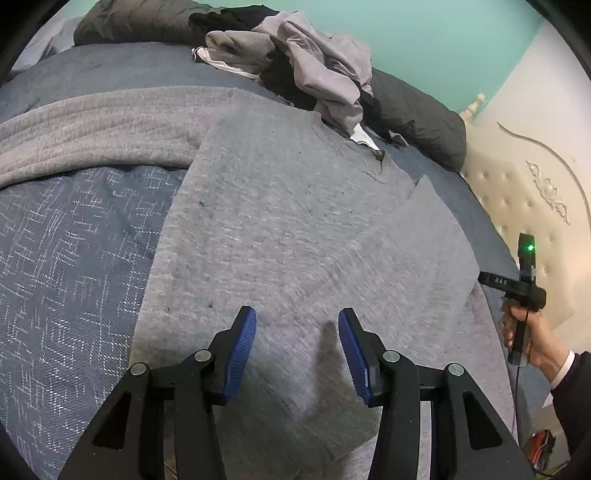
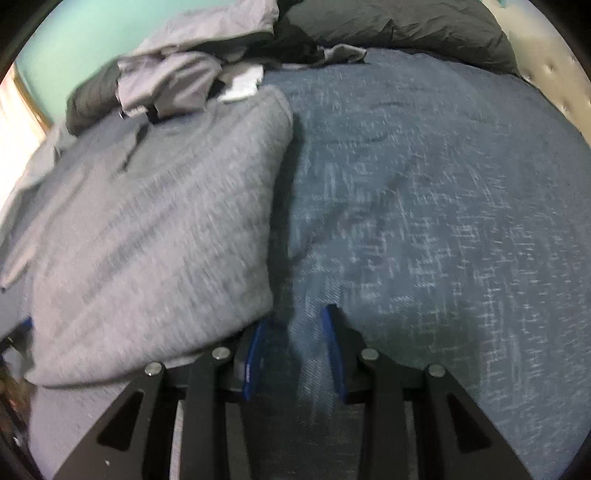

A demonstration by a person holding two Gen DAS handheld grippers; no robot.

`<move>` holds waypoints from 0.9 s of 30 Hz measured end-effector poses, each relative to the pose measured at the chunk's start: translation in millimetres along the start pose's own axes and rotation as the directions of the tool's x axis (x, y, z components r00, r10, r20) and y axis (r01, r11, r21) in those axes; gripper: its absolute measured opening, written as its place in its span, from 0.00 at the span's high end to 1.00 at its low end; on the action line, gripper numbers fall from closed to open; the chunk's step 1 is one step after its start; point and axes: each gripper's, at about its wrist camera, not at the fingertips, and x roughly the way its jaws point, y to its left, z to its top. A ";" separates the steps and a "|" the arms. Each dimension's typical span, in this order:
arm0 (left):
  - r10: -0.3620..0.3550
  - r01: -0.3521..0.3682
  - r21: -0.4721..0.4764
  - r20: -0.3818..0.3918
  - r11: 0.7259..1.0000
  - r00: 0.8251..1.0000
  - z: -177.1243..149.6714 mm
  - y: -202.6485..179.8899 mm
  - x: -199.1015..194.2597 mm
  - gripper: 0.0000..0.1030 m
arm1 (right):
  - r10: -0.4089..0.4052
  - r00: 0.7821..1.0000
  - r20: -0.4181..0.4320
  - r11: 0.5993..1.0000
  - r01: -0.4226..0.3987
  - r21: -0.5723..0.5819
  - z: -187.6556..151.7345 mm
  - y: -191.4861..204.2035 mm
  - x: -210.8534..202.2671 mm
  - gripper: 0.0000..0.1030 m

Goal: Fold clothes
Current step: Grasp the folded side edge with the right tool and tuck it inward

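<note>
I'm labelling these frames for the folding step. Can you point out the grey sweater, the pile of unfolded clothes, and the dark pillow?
grey sweater (image 1: 295, 229): left wrist view, middle of its chest.
pile of unfolded clothes (image 1: 317, 62): left wrist view, light grey garment on top.
dark pillow (image 2: 399, 22): right wrist view, its front face.

Left gripper (image 1: 297, 345): jaws spread wide, blue pads (image 1: 242, 354) facing each other, nothing between them. Right gripper (image 2: 295, 354): jaws parted, narrower gap, pads empty, view blurred. Right hand (image 1: 526, 328), seen from the left wrist, wraps the gripper's handle, dark sleeve with a white cuff at the wrist.
</note>
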 end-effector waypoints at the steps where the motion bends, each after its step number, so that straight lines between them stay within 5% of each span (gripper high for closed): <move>1: -0.003 0.003 -0.003 0.001 1.000 1.000 -0.3 0.6 0.1 0.51 | 0.005 1.000 0.008 1.000 -0.005 -0.001 1.4 1.8 -0.2 0.70; 11: -0.008 0.008 -0.003 0.004 1.000 1.000 -3.3 3.2 -0.8 0.50 | 0.054 0.995 0.082 0.998 -0.053 -0.017 15.4 19.3 -2.4 0.70; 17: -0.002 0.002 0.004 0.003 1.000 1.000 -4.0 2.0 -0.3 0.50 | 0.035 0.998 0.046 0.999 -0.034 -0.029 21.4 30.0 3.9 0.71; 21: -0.001 0.001 0.003 0.000 1.000 1.000 -3.4 1.5 0.1 0.50 | 0.023 0.999 0.029 0.997 -0.021 -0.073 20.0 38.8 3.2 0.88; 27: 0.006 -0.006 0.006 -0.006 1.000 1.000 -3.5 0.8 1.2 0.50 | -0.094 0.995 0.031 0.992 0.096 -0.079 18.8 37.5 -4.0 0.97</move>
